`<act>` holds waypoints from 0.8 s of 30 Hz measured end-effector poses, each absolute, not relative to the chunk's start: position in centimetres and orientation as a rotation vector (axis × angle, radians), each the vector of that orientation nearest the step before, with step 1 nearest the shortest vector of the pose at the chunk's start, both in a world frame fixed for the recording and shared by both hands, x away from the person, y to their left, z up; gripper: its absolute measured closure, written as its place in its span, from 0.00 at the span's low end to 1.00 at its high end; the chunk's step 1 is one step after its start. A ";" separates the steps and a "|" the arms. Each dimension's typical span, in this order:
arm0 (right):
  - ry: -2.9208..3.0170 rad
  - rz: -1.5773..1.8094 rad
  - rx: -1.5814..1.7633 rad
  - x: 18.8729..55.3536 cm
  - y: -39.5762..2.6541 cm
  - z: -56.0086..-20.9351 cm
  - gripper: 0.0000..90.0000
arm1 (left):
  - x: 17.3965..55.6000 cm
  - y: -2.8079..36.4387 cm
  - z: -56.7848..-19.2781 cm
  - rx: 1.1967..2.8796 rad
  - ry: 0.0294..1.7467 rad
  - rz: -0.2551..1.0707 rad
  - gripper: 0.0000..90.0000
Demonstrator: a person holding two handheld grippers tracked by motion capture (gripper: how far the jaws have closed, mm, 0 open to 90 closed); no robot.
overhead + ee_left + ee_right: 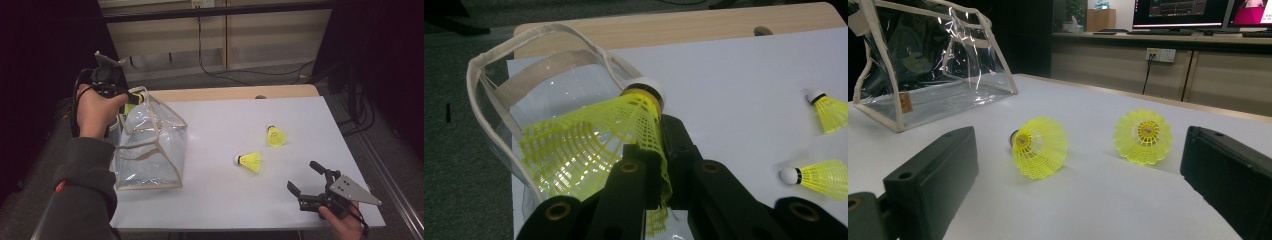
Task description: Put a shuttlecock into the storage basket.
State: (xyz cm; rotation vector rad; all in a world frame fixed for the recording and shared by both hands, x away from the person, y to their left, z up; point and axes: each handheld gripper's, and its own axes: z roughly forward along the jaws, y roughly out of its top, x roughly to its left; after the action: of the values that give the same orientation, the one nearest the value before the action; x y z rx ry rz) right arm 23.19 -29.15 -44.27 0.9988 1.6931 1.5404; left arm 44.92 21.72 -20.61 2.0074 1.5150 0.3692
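The left gripper [651,175] is pinching a yellow shuttlecock [599,145] over the clear bag's [150,150] rim; the right gripper [306,179] is idling wide open, empty, near the surface's [225,200] front edge.

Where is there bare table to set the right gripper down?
Bare white table lies between the clear bag and the right gripper, in front of the two loose shuttlecocks. Also bare behind them. Crowded at the bag's mouth, where the left gripper holds a shuttlecock.

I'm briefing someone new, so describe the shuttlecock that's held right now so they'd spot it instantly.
Find the clear bag at the table's left edge. Above its open top, the left gripper pinches a yellow shuttlecock by its skirt. The other two lie loose on the table.
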 end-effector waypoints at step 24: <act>1.691 1.542 1.000 23.2 -29.2 -44.3 0.02 | 45.3 22.7 -21.8 1.998 1.573 0.394 0.98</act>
State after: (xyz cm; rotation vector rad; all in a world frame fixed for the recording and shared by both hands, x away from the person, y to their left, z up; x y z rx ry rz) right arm 23.18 -29.15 -44.25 1.0004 1.6906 1.5424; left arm 45.32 22.68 -21.82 1.9983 1.5728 0.3939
